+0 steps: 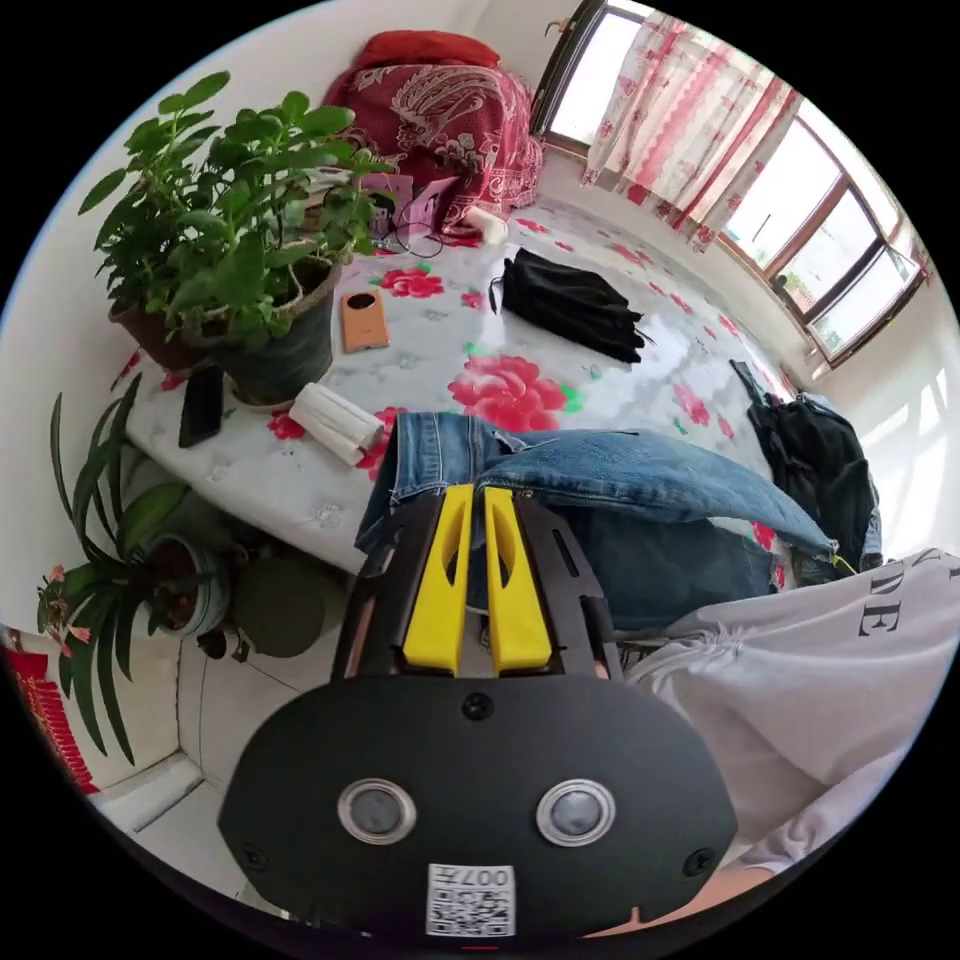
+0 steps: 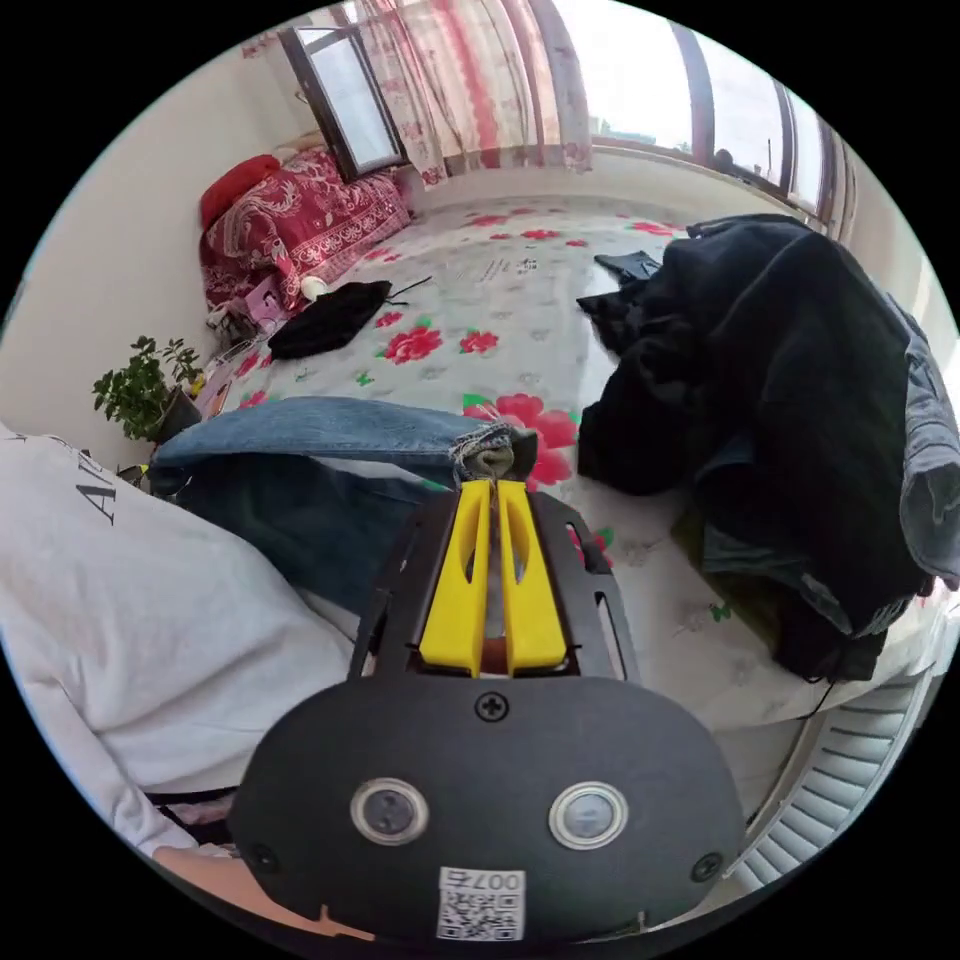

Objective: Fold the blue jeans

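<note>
Jeans [image 1: 640, 480], one pair, pinched at both ends: my left claw [image 1: 478, 492] clamps the waist, my right claw [image 2: 493, 485] the hem at twelve o'clock.

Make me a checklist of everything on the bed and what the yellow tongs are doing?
Surface: bed with a white flowered cover.
Job's things: blue jeans draped over the near edge, held up at both ends.
Clutter: folded black garment, pile of dark clothes, orange phone, black phone, white roll, potted plant.
Grippers: left tongs shut on the waistband end; right tongs shut on the frayed hem.
Cables: thin black cord near the red bedding.
Surroundings: windows with red-patterned curtains; floor plants.
</note>
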`<state>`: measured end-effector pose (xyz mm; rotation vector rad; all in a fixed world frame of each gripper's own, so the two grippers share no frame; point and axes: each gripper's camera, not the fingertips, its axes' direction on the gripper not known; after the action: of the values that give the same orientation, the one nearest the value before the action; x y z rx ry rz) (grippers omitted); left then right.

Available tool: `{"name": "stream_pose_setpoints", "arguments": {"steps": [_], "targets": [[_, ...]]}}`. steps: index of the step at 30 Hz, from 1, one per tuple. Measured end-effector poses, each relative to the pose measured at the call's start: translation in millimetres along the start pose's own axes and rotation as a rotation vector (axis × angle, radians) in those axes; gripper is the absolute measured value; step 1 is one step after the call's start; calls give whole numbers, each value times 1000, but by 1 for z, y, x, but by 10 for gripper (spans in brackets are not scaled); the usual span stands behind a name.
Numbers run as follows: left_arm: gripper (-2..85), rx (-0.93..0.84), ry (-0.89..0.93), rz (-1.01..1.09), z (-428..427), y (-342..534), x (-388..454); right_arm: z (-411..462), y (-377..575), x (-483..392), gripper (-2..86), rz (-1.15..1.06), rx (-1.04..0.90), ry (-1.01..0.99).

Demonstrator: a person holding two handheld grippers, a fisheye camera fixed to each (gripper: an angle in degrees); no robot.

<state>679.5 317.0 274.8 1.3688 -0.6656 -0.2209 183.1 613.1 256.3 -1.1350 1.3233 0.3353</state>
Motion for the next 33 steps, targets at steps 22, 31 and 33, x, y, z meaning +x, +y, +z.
{"name": "stream_pose_setpoints", "arguments": {"steps": [22,31,33], "targets": [[-6,-21,46,73,-7,-53,20,38,80,86,14,404,-203,-70],[-6,-103,-149,154,-32,-64,9,-64,100,71,10,217,-6,7],[-3,-253,-180,77,17,-51,-10,-24,129,88,19,320,-132,-22]]}}
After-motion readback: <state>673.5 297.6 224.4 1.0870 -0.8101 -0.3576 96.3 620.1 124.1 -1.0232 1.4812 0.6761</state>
